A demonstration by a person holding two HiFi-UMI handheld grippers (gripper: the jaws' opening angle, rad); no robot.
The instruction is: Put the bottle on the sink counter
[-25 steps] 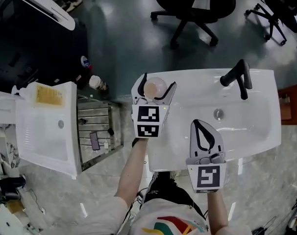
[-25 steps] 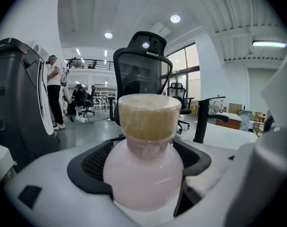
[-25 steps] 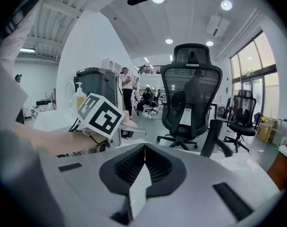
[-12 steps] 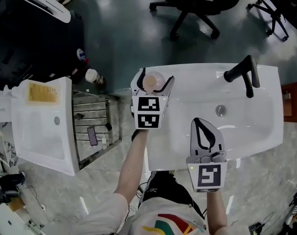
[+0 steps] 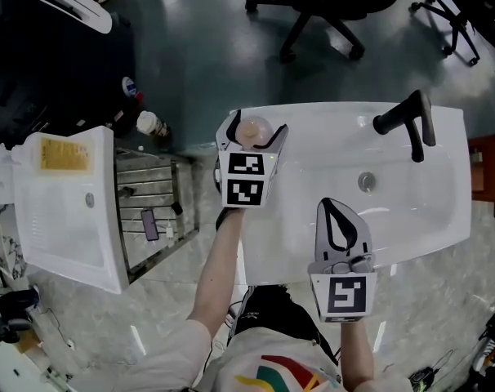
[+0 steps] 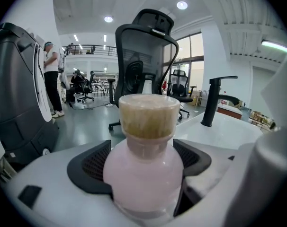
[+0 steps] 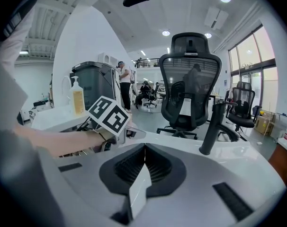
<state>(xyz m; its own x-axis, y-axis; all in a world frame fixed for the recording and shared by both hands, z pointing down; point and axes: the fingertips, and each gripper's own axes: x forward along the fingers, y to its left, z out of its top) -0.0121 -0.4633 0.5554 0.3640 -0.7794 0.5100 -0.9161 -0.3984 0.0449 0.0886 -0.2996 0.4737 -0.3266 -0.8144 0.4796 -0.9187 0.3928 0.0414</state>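
**Clerk:** Largest item?

**Checker:** One white sink [image 5: 411,211], with a flat counter [image 5: 321,141] round an oblong basin. A second white basin unit [image 5: 64,211], with a yellow label on top, stands well apart on the person's left.

**Clerk:** Next?

**Checker:** One black office chair [image 5: 321,6] on the dark floor beyond the sink.

**Clerk:** Grippers?

**Checker:** Two. The left gripper [image 5: 256,131] is over the counter's far left corner, its jaws spread about a bottle's width with both black pads pressed to the bottle's sides. The right gripper [image 5: 332,207] is over the basin's near edge. Its jaws meet at the tips and nothing is between them.

**Clerk:** Fittings?

**Checker:** One black faucet [image 5: 407,121] at the far right of the counter.

**Clerk:** The bottle?

**Checker:** One pale pink bottle [image 6: 144,169], upright in the left gripper at that far left corner. I cannot tell whether its base touches the counter.

**Clerk:** Smaller items?

**Checker:** One tan cap [image 6: 148,115] on the bottle, and one round drain [image 5: 365,181] in the basin floor.
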